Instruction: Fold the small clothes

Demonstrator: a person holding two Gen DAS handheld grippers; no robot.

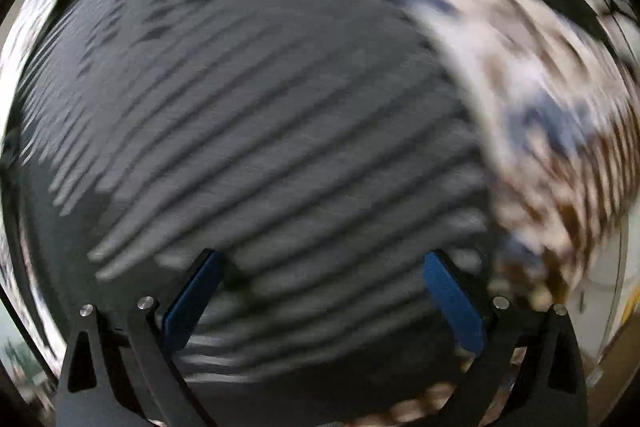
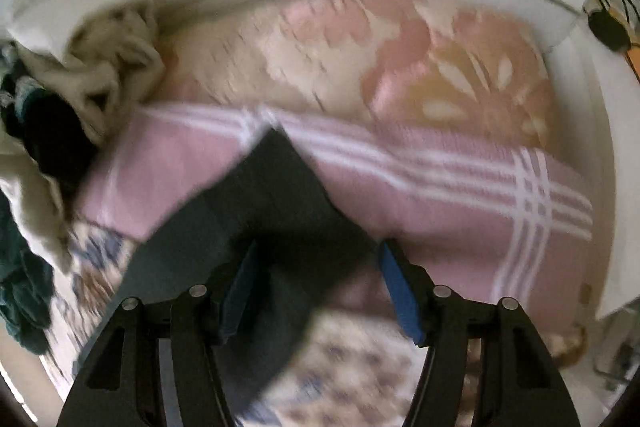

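A: Dark grey garment point(image 1: 256, 131), ribbed or striped, fills most of the left wrist view, lying on a patterned bedspread point(image 1: 552, 131). The left gripper point(image 1: 320, 291) points down over it, blue pads point(image 1: 192, 303) wide apart, nothing pressed between them.

B: And on the right?

A: The same dark cloth point(image 2: 256, 211) lies across a pink blanket with white stripes point(image 2: 460, 195). The right gripper point(image 2: 320, 291) stands about half open, astride it; the cloth sits between the fingers, but the pads do not look pressed on it. A heap of pale and dark laundry point(image 2: 92, 67) sits at far left.

B: Which way does the garment point?

A: In the right view one corner points away from the camera, toward the floral pillow point(image 2: 400, 59); its long axis seems to run from that corner back under the gripper. Blur makes this uncertain.

B: What could go wrong?

A: Both views are smeared, so a grasp could be misplaced. The right fingers might pinch the blanket along with the cloth, or catch one layer only, leaving a crooked fold.
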